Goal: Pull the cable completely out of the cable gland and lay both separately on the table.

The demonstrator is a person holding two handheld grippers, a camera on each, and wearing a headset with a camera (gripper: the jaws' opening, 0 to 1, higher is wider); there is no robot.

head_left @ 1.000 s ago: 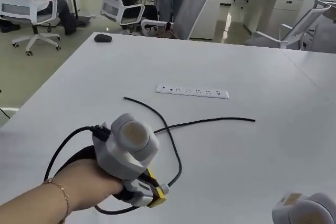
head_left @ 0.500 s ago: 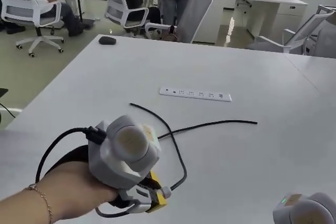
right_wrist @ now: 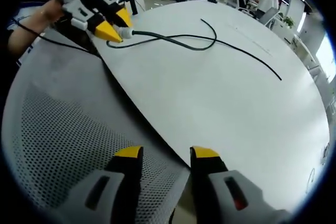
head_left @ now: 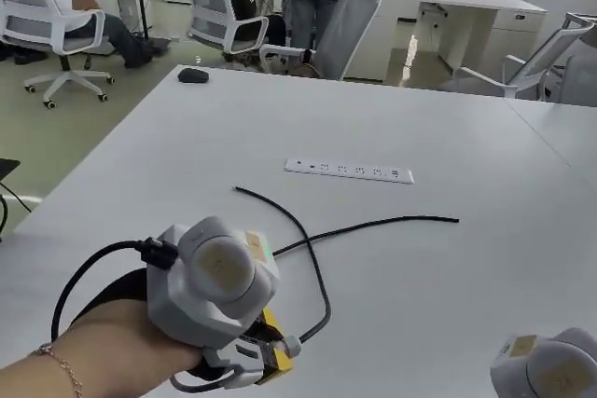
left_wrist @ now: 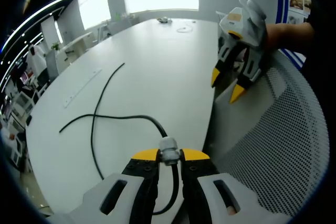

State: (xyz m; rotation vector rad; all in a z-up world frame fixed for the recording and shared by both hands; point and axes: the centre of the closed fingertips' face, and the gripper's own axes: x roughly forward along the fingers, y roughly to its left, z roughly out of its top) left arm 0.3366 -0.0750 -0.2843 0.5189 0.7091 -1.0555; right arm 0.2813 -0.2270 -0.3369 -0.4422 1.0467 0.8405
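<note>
– As the left gripper (left_wrist: 169, 156) holds by the tabletop (head_left: 448, 118) near edge, jaws pinching the cable gland (left_wrist: 168, 150), any change?
– Barely. The cable (left_wrist: 121, 117) is still threaded, lying mid-tabletop; the right gripper (right_wrist: 165, 156) is idle, jaws spread.

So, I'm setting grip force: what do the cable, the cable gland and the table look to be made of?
The cable: black, smooth jacket lying in loose curves, likely rubber or PVC. The cable gland: pale grey with a slight sheen, apparently moulded plastic, maybe nylon. The table: plain white, matte, probably laminate.
</note>
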